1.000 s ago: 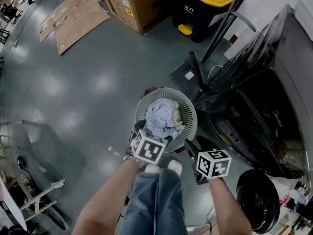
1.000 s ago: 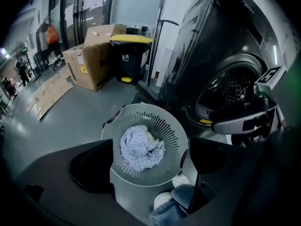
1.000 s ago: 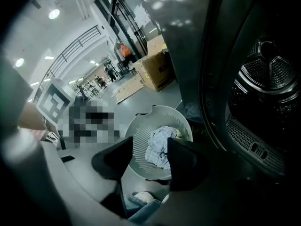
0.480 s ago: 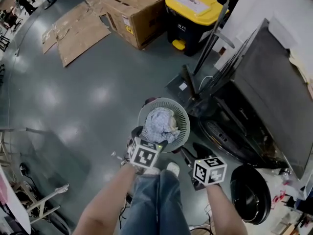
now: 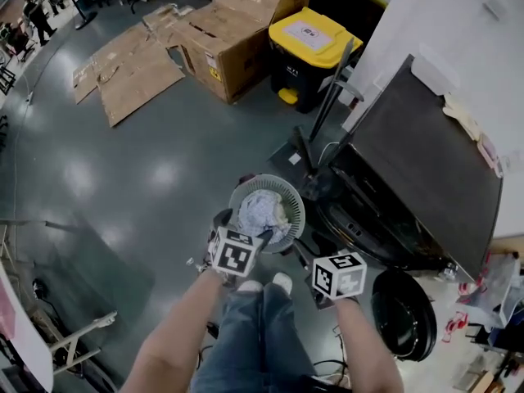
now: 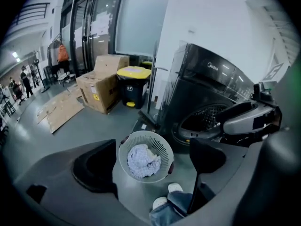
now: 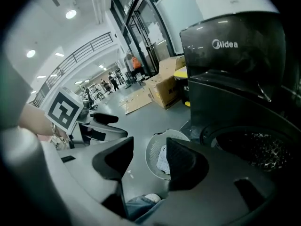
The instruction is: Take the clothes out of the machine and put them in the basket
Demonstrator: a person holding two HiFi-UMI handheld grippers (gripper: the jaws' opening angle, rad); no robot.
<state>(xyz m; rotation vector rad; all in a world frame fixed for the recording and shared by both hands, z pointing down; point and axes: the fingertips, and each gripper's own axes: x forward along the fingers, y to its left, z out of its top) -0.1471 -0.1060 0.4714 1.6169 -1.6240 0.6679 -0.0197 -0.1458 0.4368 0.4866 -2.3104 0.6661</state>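
The clothes (image 5: 260, 211), a pale crumpled bundle, are sitting in the round slatted basket (image 5: 296, 213) on the floor just ahead of my feet, beside the dark machine (image 5: 409, 162), whose drum (image 7: 258, 147) looks bare as far as I can see. Soft, light, floppy stuff I'd say, so any pick wants a pinch on a raised fold, and it'll drape and trail. Left gripper (image 6: 153, 149) jaws wide apart, right gripper (image 7: 149, 152) a narrower gap, both holding nothing above the basket

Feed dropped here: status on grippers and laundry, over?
Open and empty: left gripper, right gripper. Clothes in basket beside washer. Nothing blocking basket.
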